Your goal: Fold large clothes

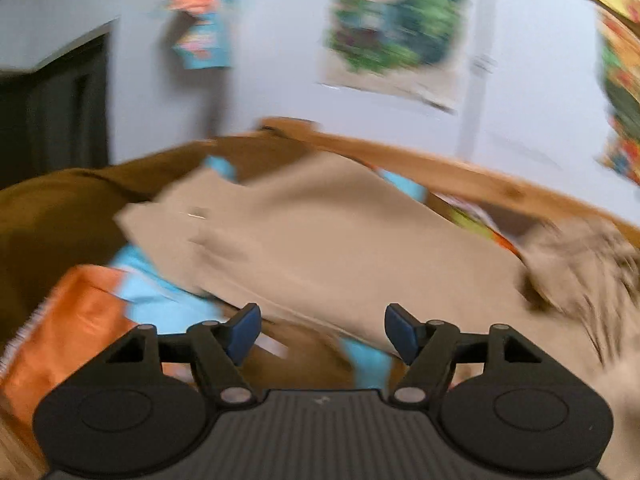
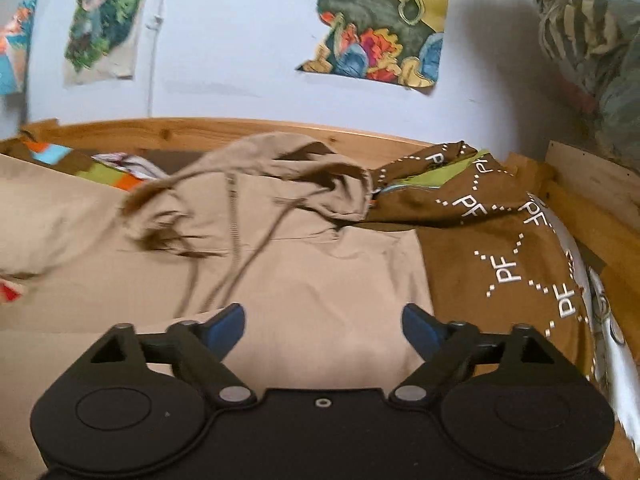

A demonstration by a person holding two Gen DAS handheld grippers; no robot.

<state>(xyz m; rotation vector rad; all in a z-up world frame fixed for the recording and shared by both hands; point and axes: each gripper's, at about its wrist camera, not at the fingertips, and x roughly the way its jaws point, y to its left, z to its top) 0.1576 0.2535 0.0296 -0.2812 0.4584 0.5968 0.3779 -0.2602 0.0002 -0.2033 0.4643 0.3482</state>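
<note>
A beige hoodie [image 2: 312,280] lies spread on the bed, its hood [image 2: 304,176] bunched toward the wall and its drawstrings [image 2: 256,256] trailing down the front. My right gripper [image 2: 323,330] is open and empty just above the hoodie's body. In the blurred left wrist view the same beige hoodie [image 1: 320,232] stretches across the bed with its hood [image 1: 584,264] at the right. My left gripper [image 1: 322,330] is open and empty over the garment's near edge.
A brown bedspread with white "PF" print [image 2: 504,256] lies to the right of the hoodie. A wooden bed frame [image 2: 224,130] runs along the wall. Orange and blue patterned bedding [image 1: 88,312] lies at the left. Posters [image 2: 376,20] hang on the wall.
</note>
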